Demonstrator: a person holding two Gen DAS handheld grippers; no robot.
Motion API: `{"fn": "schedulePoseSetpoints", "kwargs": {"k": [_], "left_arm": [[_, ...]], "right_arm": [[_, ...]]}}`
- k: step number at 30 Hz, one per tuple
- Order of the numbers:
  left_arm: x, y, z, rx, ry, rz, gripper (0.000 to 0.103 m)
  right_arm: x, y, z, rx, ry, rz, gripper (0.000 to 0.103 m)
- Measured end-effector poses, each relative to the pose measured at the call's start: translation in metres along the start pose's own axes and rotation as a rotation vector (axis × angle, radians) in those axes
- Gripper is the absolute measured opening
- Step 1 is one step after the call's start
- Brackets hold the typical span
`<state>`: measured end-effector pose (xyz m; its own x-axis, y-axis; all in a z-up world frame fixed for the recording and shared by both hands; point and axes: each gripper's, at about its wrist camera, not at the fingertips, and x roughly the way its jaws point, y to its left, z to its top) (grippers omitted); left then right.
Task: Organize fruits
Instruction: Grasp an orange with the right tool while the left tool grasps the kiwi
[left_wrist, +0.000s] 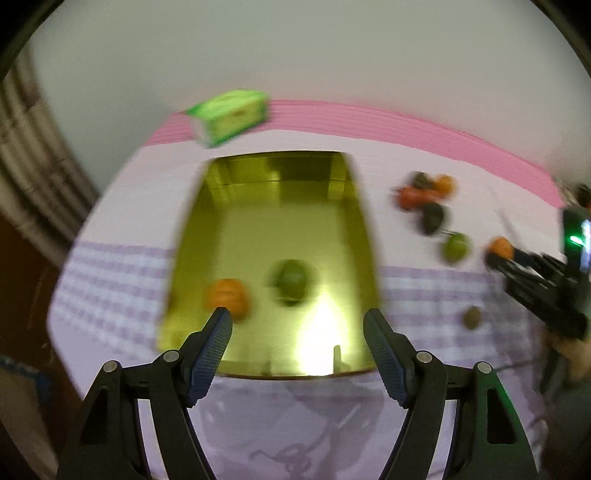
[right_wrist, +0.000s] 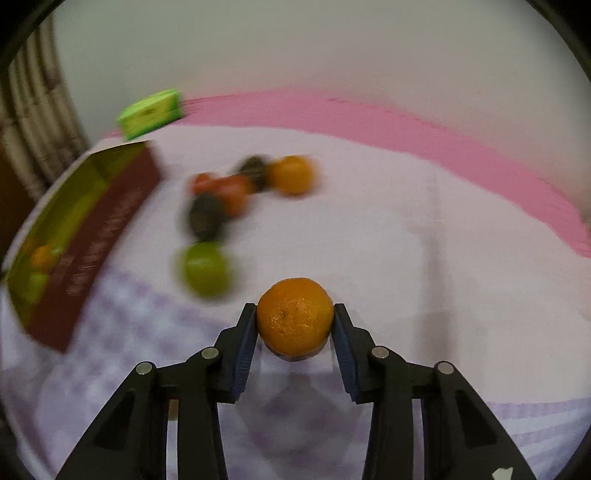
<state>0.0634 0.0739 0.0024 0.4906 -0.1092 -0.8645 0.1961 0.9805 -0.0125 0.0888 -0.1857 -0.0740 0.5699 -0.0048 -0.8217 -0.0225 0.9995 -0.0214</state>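
A gold-lined box (left_wrist: 229, 229) lies open on the cloth, holding an orange (left_wrist: 227, 295) and a green fruit (left_wrist: 291, 282). My left gripper (left_wrist: 297, 319) hovers open over the box's near end, nothing between its fingers. In the right wrist view my right gripper (right_wrist: 295, 319) is shut on an orange (right_wrist: 294, 317), both pads pressing its sides just above the cloth. That same gripper (left_wrist: 496, 258) with its orange (left_wrist: 501, 247) shows at the right of the left wrist view. A green fruit (right_wrist: 205, 271), another orange (right_wrist: 291, 174), red fruit (right_wrist: 225, 192) and dark fruits (right_wrist: 205, 218) lie beyond.
A green carton (left_wrist: 231, 114) stands at the table's far edge behind the box. The box's dark red outer wall (right_wrist: 103, 236) is on the left of the right wrist view. A small brownish fruit (left_wrist: 472, 317) lies alone near the right gripper. A pink band (right_wrist: 406, 129) borders the cloth.
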Motion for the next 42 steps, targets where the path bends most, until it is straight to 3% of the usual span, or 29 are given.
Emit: {"fn": "schedulePoseSetpoints", "kwargs": {"k": [2,6,11,17,19,25,29,33,42], "left_arm": [[0.003,-0.024,0.001,0.029,0.007,-0.055,0.074],[0.016,-0.067,0.001,0.069,0.038,-0.153,0.074],[0.034,-0.108,-0.002,0.097,0.071,-0.223,0.074],[0.05,-0.131,-0.003,0.121,0.106,-0.218,0.069],[0.055,-0.134,-0.003,0.128,0.113,-0.212,0.058],[0.074,-0.145,-0.006,0.127,0.164,-0.203,0.05],[0.078,-0.154,-0.006,0.147,0.157,-0.177,0.043],[0.079,-0.157,-0.005,0.161,0.146,-0.167,0.027],[0.074,-0.146,-0.006,0.132,0.148,-0.174,0.027]], "right_arm": [[0.0,-0.017,-0.003,0.012,-0.017,-0.077,0.037],[-0.002,-0.05,-0.011,0.068,-0.039,-0.141,0.037],[-0.003,-0.065,-0.017,0.062,-0.058,-0.159,0.037],[-0.001,-0.068,-0.02,0.062,-0.073,-0.154,0.038],[-0.003,-0.074,-0.022,0.075,-0.075,-0.138,0.038],[-0.003,-0.077,-0.023,0.083,-0.074,-0.125,0.038],[-0.002,-0.081,-0.024,0.105,-0.072,-0.098,0.038],[-0.002,-0.081,-0.024,0.11,-0.072,-0.095,0.038],[-0.001,-0.08,-0.024,0.104,-0.072,-0.103,0.038]]}}
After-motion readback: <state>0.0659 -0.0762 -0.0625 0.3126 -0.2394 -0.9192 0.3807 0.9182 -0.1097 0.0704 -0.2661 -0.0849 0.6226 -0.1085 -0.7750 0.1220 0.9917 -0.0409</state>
